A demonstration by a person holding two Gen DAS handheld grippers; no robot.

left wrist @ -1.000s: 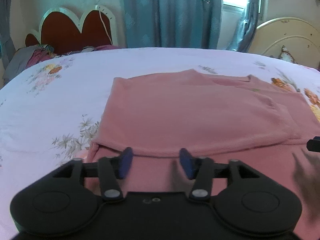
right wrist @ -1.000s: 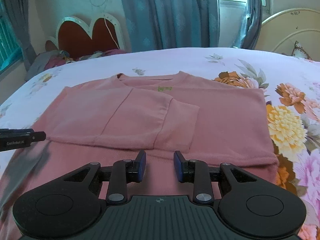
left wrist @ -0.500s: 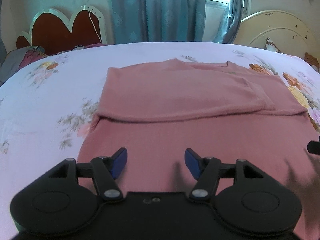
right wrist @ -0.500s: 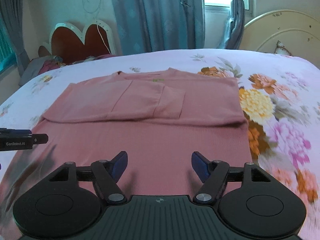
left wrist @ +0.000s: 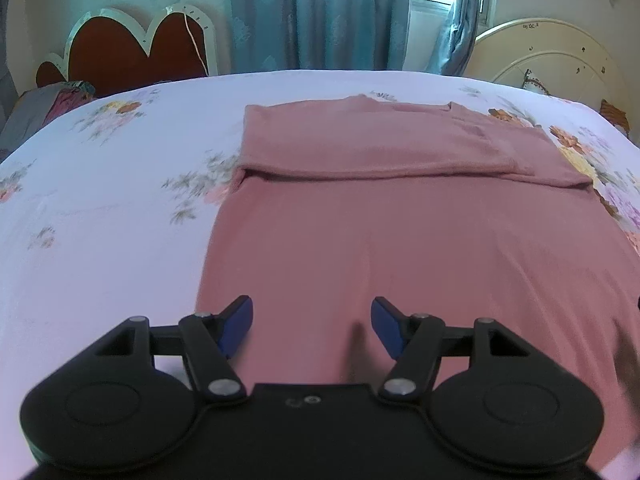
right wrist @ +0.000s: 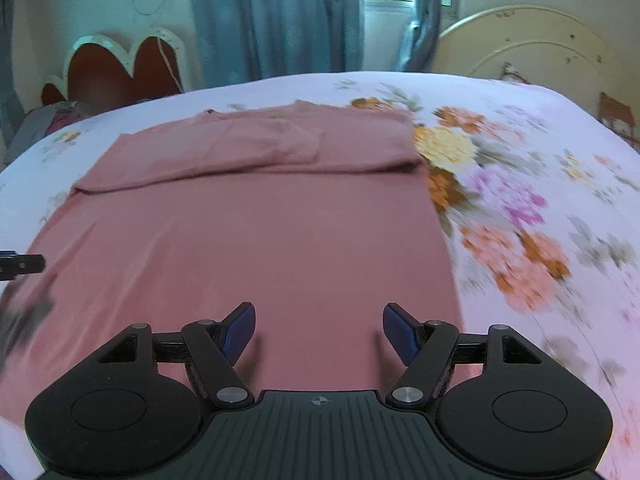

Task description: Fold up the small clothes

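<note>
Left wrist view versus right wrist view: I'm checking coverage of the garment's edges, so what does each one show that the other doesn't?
Only the left wrist view shows the open left gripper and the pink garment's left edge against plain bedsheet.

Only the right wrist view shows the open right gripper head-on, the garment's right edge beside the sheet's big flower print, and the other gripper's tip at the frame's left edge.

Both show the top fold across the garment, the heart-shaped headboard and the blue curtains.
</note>
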